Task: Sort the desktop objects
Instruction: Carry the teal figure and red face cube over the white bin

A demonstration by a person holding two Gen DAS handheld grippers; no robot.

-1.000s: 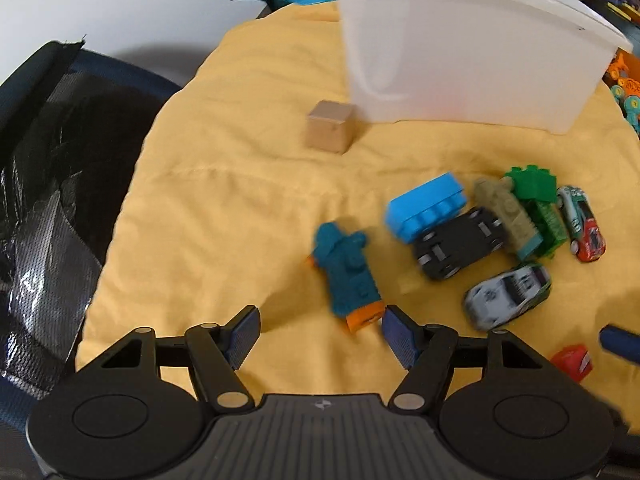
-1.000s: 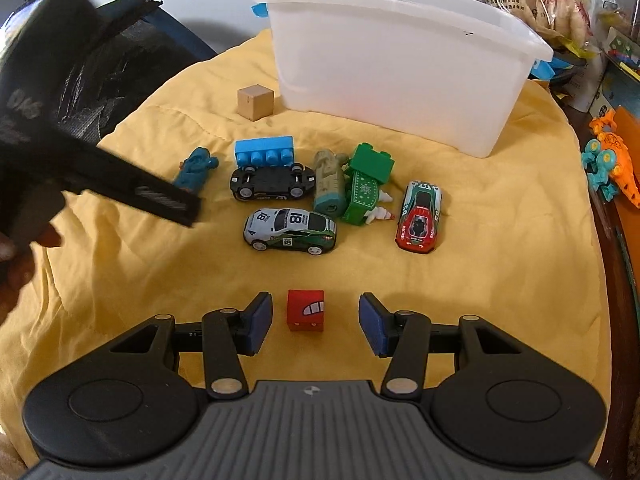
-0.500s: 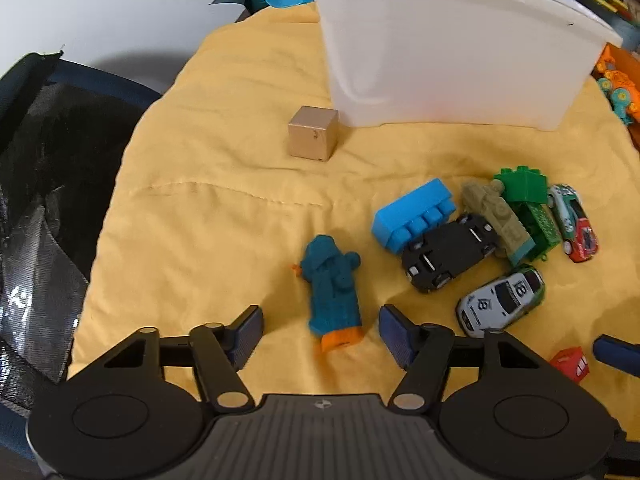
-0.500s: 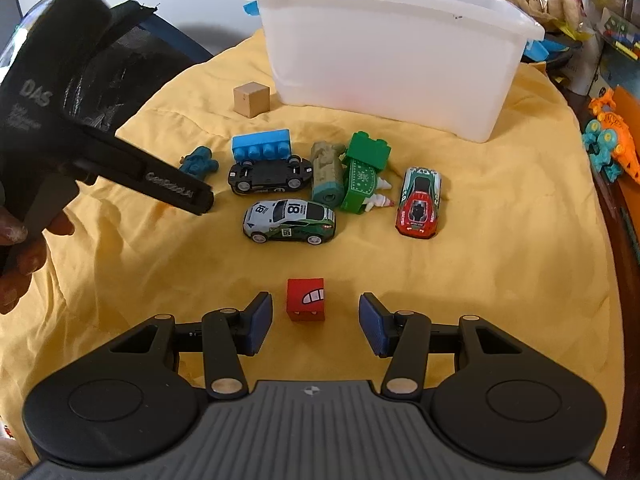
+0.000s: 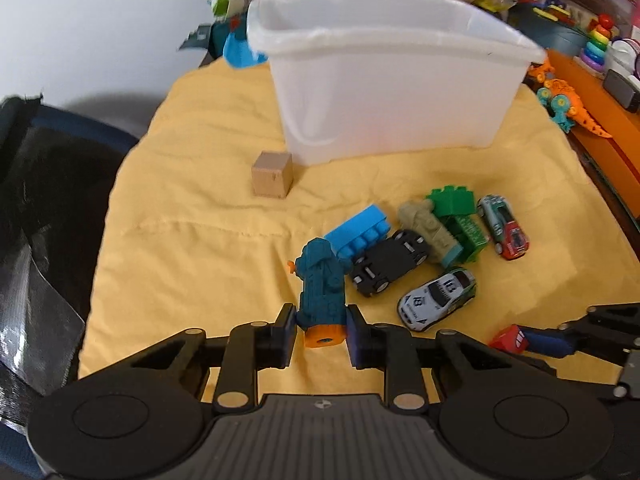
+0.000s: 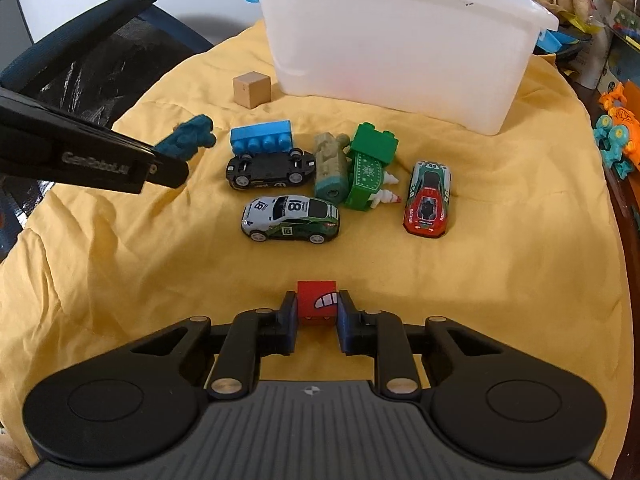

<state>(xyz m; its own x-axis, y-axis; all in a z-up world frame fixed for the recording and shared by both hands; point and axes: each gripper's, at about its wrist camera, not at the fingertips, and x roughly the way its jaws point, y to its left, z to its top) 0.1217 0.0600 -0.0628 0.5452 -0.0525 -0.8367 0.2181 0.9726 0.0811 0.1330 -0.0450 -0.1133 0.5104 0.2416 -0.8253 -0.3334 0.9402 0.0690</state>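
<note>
We've got the left gripper (image 5: 321, 330) clamped on the teal toy (image 5: 322, 280) and the right gripper (image 6: 317, 310) on the red cube (image 6: 316, 299), both low for lifting to the bin (image 6: 400, 52) at 12 o'clock.

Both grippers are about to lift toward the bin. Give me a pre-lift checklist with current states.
1. Left gripper closed on the teal figure: ok.
2. Right gripper closed on the red cube: ok.
3. White bin open on top: ok.
4. Bin has room inside: cannot tell.
5. Teal figure free of the blue brick: cannot tell, they sit very close.
6. Grips firm enough: cannot tell.
</note>
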